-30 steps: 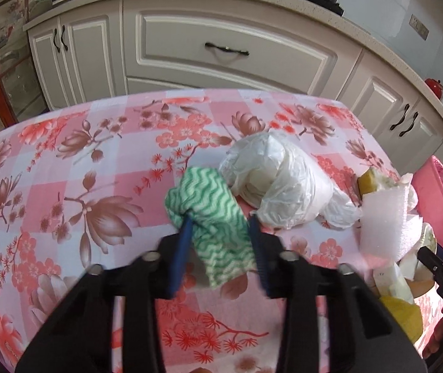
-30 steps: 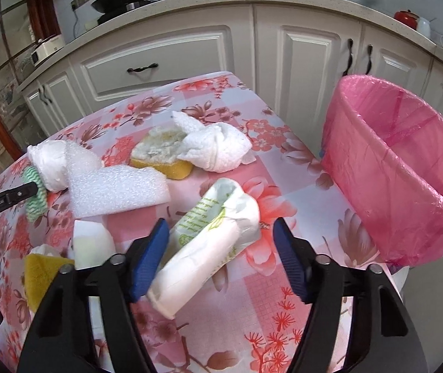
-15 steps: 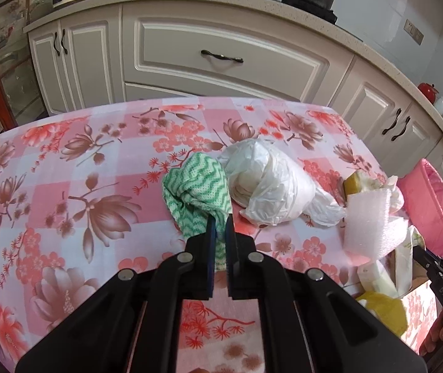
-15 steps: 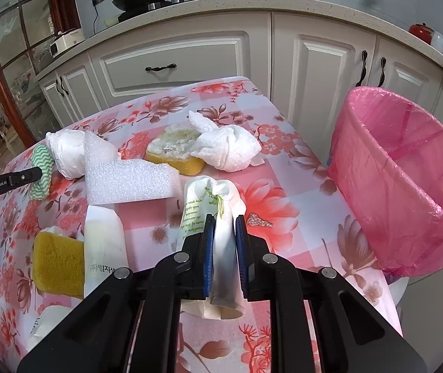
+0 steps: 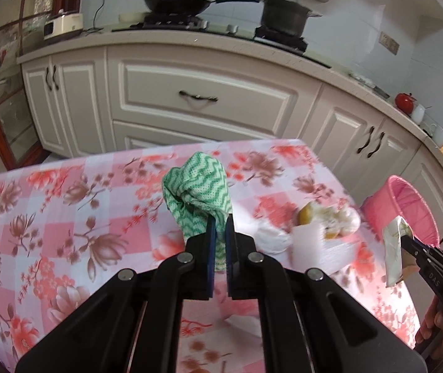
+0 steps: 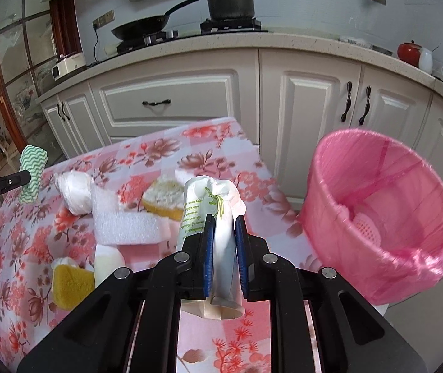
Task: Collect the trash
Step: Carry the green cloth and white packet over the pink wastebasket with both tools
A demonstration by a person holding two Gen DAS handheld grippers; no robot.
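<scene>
The right gripper [image 6: 224, 233] is clamped on a white printed wrapper [image 6: 221, 214], held above the floral tablecloth [image 6: 147, 155]; the left gripper [image 5: 219, 233] pinches a green-and-white cloth [image 5: 198, 186], also clear of the table. The pink-lined bin [image 6: 380, 217] stands just off the table's right edge. Both picks look done; carrying is the step in hand. Next, each of the 2 loads needs to travel over the bin's rim before release. Foam block [image 6: 122, 220], 2 sponges and wads remain.
</scene>
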